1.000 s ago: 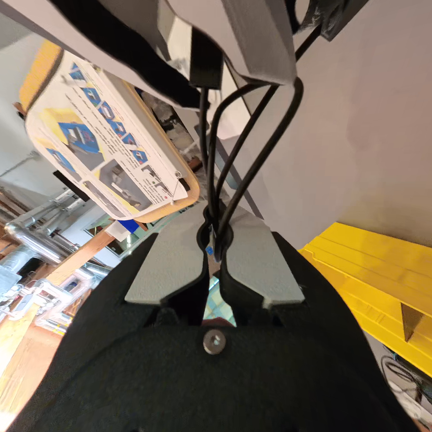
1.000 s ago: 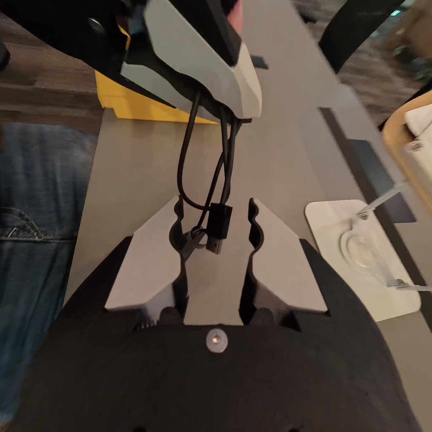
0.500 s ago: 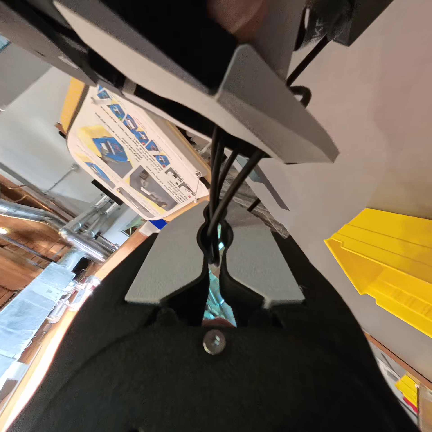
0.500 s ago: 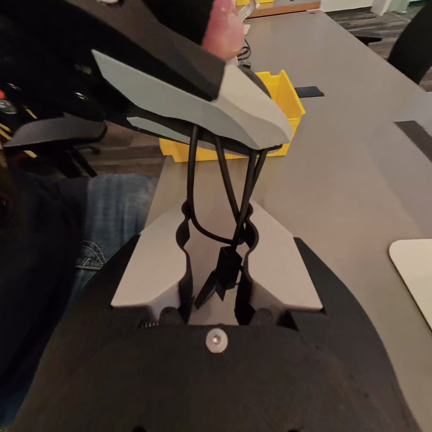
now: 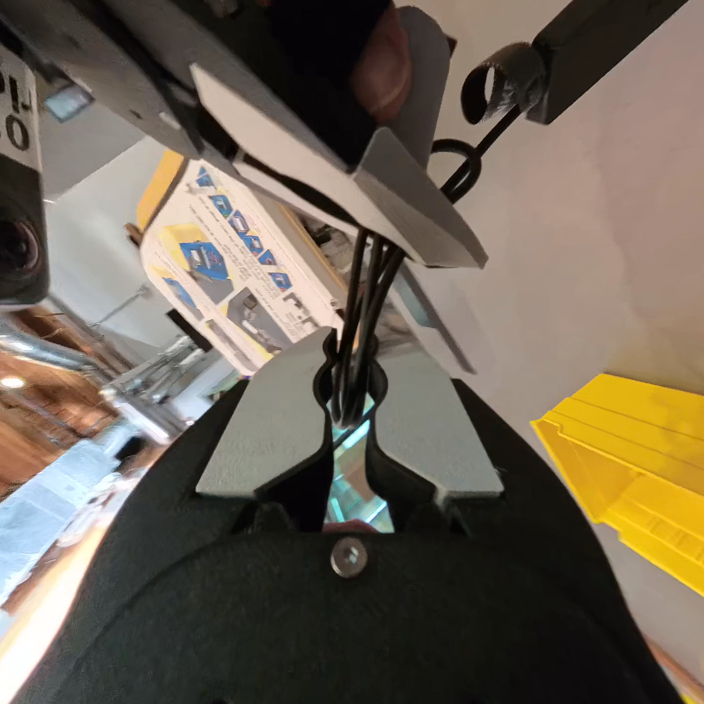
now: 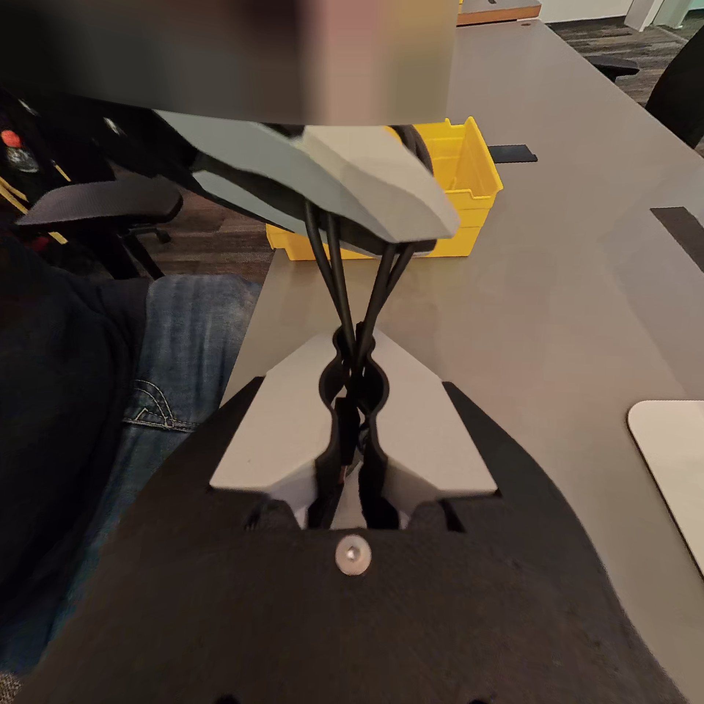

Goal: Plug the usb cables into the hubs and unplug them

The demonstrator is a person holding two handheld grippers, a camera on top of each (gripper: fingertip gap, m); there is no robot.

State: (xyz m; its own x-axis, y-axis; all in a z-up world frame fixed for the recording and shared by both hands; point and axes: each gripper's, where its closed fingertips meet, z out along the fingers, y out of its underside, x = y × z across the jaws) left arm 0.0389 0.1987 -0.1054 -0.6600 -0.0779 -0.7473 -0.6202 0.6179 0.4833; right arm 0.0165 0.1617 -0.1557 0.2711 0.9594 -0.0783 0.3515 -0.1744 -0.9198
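Right wrist view looks down on a grey table (image 6: 533,304), which serves as the landmark. Above its near edge the right gripper (image 6: 352,365) is clenched on a bundle of black usb cables (image 6: 344,304); a black plug (image 6: 344,430) hangs between its fingers behind the pinch point. The strands run up and away to the left gripper (image 6: 381,236), which clamps the same bundle from above. A yellow bin (image 6: 464,183) stands on the table's near-left corner, beyond the left gripper. A white pad (image 6: 670,464) lies on the table to the right. Off the table's left edge are a person's jeans (image 6: 179,362) and a dark office chair (image 6: 103,205).

Left wrist view is tilted, with the table (image 5: 590,228) filling its right side. Here the left gripper (image 5: 352,362) is closed on the cables (image 5: 365,297), which lead up into the right gripper (image 5: 381,236). A black strap (image 5: 491,91) with a thin cable loop hangs near the table surface at upper right. The yellow bin (image 5: 628,476) shows at right. A printed sheet (image 5: 236,266) with blue and yellow pictures sits on a wood-rimmed board left of the table; its writing is too blurred to read. No hub shows in either view.
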